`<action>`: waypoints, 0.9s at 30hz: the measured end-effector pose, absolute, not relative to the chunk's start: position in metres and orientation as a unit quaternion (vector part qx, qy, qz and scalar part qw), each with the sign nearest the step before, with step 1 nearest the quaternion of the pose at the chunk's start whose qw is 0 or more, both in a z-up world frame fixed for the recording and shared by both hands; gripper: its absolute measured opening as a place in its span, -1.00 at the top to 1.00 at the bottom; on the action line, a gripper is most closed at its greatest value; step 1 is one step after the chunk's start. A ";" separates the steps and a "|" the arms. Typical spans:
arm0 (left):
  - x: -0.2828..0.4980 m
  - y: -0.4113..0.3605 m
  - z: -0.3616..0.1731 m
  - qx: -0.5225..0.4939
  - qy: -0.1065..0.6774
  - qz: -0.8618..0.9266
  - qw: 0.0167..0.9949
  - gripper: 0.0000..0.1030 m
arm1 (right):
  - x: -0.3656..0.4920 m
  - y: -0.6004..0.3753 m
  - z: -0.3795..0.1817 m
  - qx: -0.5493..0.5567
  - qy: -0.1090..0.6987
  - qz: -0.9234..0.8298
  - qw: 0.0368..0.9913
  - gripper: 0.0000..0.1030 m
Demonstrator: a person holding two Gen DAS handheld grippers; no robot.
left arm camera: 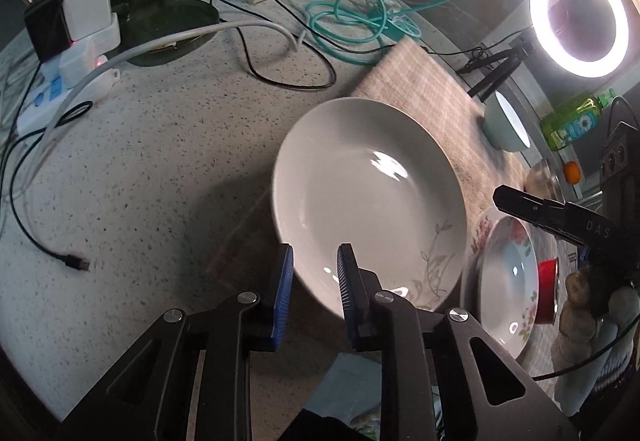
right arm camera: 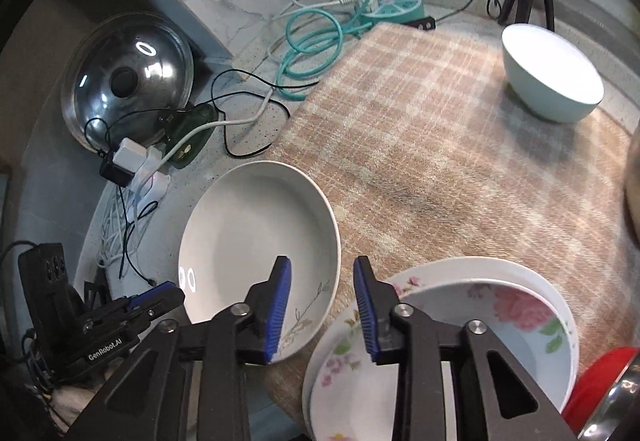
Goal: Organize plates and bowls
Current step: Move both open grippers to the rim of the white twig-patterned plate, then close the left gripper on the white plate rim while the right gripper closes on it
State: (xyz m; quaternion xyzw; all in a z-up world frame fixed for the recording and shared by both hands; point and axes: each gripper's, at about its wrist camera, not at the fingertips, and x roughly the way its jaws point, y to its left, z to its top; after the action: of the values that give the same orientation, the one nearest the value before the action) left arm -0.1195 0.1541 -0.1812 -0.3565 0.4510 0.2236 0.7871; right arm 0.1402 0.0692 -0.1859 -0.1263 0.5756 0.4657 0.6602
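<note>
White plate (left arm camera: 368,193) rim between left claw's (left arm camera: 315,261) unclenched pads; right claw (right arm camera: 321,273) released, empty, beside it.

Two pieces of lettering can be read. In the left wrist view, the letters "D A S" stand in pale print on the black body of the right gripper (left arm camera: 520,207) as it reaches in from the right edge. In the right wrist view, "GenRobot.AI" is printed in white on the black body of the left gripper (right arm camera: 160,293) at the lower left (the letters run slanted along its casing). The green bottle's (left arm camera: 576,121) label is too blurred to read.
</note>
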 end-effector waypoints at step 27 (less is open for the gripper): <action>-0.109 0.173 -0.200 -0.352 0.473 0.220 0.777 0.87 | 0.154 0.094 -0.230 -0.120 0.631 0.434 0.632 0.89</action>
State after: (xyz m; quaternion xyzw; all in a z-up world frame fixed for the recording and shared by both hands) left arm -0.1087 0.1734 -0.2000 -0.3522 0.4734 0.2203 0.7767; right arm 0.1540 0.0940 -0.2302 -0.1204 0.6310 0.4337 0.6319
